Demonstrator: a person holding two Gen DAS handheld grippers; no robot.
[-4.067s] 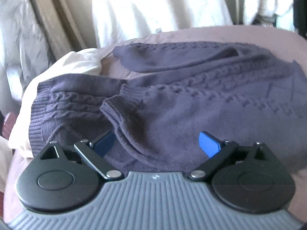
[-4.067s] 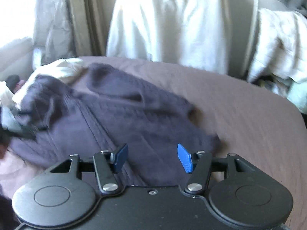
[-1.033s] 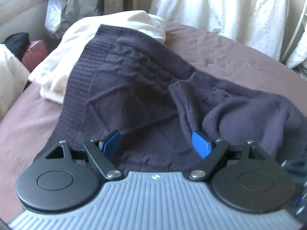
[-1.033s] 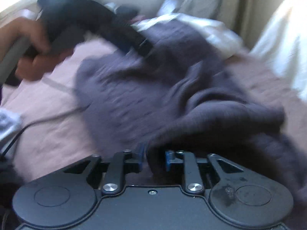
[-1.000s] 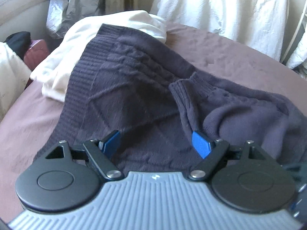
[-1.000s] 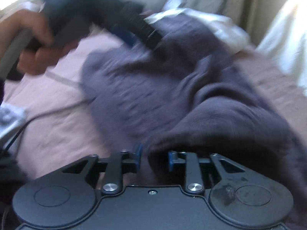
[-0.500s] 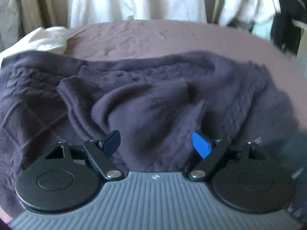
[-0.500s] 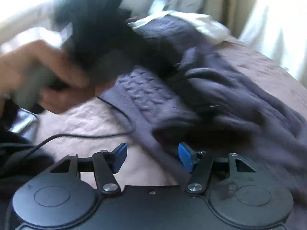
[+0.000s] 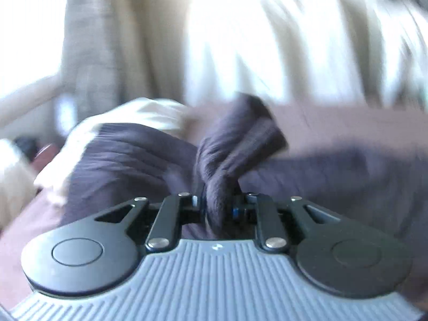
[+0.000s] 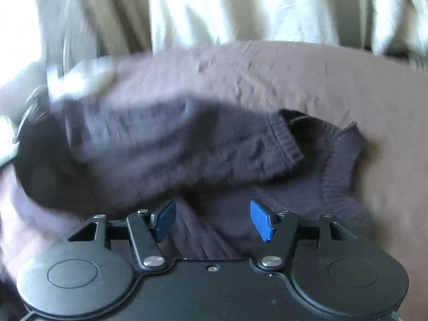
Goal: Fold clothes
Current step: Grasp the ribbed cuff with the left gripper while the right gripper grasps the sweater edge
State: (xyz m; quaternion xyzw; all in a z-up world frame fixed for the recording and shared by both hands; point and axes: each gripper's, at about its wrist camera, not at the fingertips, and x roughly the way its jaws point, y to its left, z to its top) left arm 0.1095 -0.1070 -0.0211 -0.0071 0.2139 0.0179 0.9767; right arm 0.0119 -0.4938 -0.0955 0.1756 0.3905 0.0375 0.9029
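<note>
Presently, we list: left gripper closing on a bunched sweater fold; right gripper spread, empty, sleeve lying crosswise just ahead.

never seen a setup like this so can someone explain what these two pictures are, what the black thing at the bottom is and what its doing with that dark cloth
The black shapes at the bottom are hand-held grippers: a person carries one in each hand, and each has a fisheye camera looking forward along its two fingers. So each picture is one gripper's own view.

In the left view, the left gripper has a bunched fold of a dark purple knit sweater between its fingers; its jaws are closing on it.

In the right view, the right gripper is open with blue pads apart, gripping nothing. The same sweater lies below it, a ribbed cuff showing.

The sweater lies on a mauve bed cover. Pale curtains hang behind. Both pictures are motion-blurred.
</note>
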